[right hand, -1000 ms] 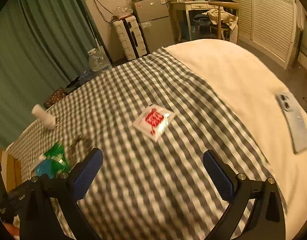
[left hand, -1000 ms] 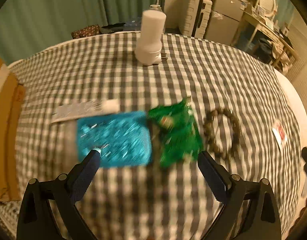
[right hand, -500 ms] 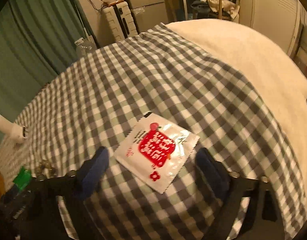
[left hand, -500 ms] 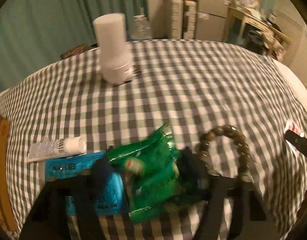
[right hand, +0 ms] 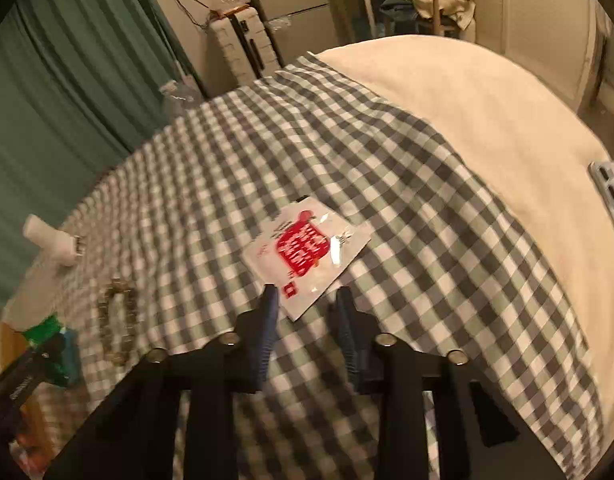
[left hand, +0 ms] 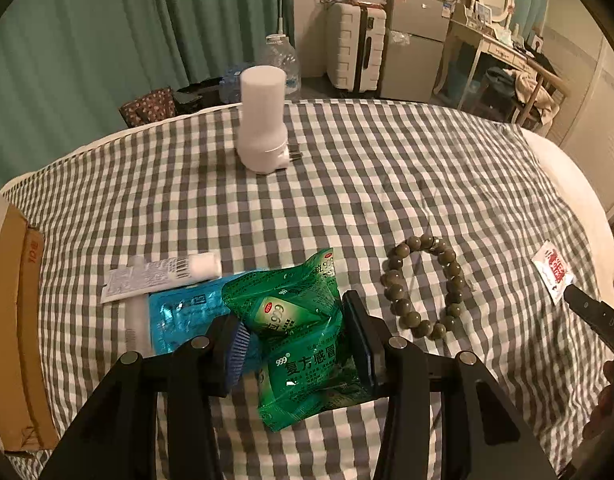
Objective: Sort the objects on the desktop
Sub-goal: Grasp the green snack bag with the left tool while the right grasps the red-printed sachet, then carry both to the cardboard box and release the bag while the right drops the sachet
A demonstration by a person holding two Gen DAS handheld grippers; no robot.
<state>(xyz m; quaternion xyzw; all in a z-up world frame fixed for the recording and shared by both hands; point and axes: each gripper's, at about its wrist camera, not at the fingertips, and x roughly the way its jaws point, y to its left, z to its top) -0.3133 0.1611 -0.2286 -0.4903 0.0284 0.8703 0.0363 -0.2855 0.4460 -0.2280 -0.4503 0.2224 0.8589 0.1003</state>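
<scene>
A grey-checked cloth [left hand: 387, 184] fills mid-frame; green curtains [left hand: 107, 32] hang upper left. The left gripper [left hand: 295, 340] clamps the green packet [left hand: 303, 344]. The right gripper [right hand: 307, 308] stands narrow around the red-printed sachet [right hand: 307, 248] corner.

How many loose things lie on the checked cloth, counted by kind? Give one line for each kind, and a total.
Flat packets: 3 (green packet between the left tool fingers, blue packet, white-and-red sachet at the right tool)
Tubes: 1 (white tube)
Bead bracelets: 1 (bead bracelet)
White cylinder devices: 1 (white cylinder device)
Total: 6
</scene>
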